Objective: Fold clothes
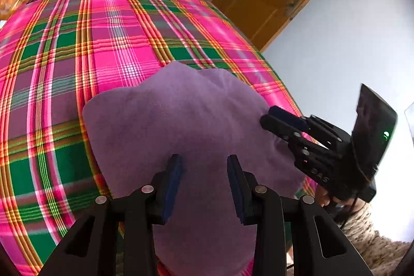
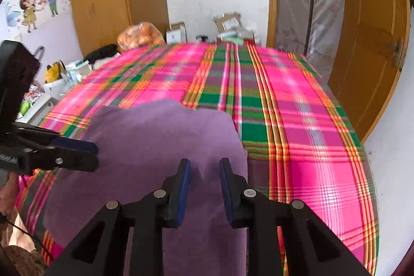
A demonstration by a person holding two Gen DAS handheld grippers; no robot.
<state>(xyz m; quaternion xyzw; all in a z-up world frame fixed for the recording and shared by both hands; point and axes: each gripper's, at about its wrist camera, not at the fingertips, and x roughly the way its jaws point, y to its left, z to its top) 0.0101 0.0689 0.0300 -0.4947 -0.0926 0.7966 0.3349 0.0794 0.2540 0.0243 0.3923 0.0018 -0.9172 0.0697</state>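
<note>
A purple garment (image 1: 181, 120) is laid on a bed covered by a pink-and-green plaid sheet (image 1: 77, 56), near the front edge. The left hand-held gripper (image 1: 204, 183) is held above the garment with its jaws apart and nothing between them. The right hand-held gripper (image 2: 204, 188) is likewise spread apart over the garment's right part. Cardboard boxes (image 2: 227, 20) are seen beyond the bed.

no writing here can be made out. the wall sticker (image 2: 38, 5) on the far left has a line of lettering above its cartoon couple (too small and blurred to read), and the cardboard boxes (image 2: 227, 20) past the far edge of the bed carry labels that are only smudges.
</note>
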